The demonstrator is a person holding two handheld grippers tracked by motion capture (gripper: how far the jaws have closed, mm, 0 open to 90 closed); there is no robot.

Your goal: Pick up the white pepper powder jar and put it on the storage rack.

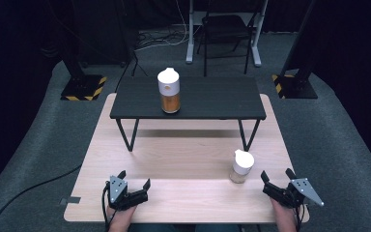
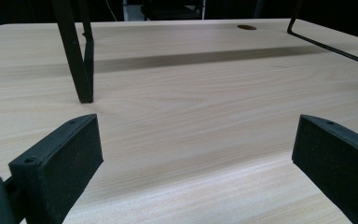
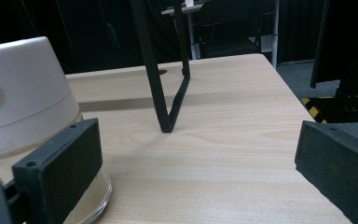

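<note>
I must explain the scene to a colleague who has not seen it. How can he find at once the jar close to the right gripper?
Start at the wooden table, not the black shelf standing on it. Near its front right edge, just left of the right gripper, stands the small jar. Unlike the tall jar on the shelf, filled orange, it is short with pale contents.

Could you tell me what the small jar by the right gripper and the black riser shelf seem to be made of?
The small jar looks like clear glass with a matte white, probably plastic, cap: the see-through body shows pale contents. The black riser shelf has a matte dark top, perhaps painted wood, on thin legs that look like metal.
</note>
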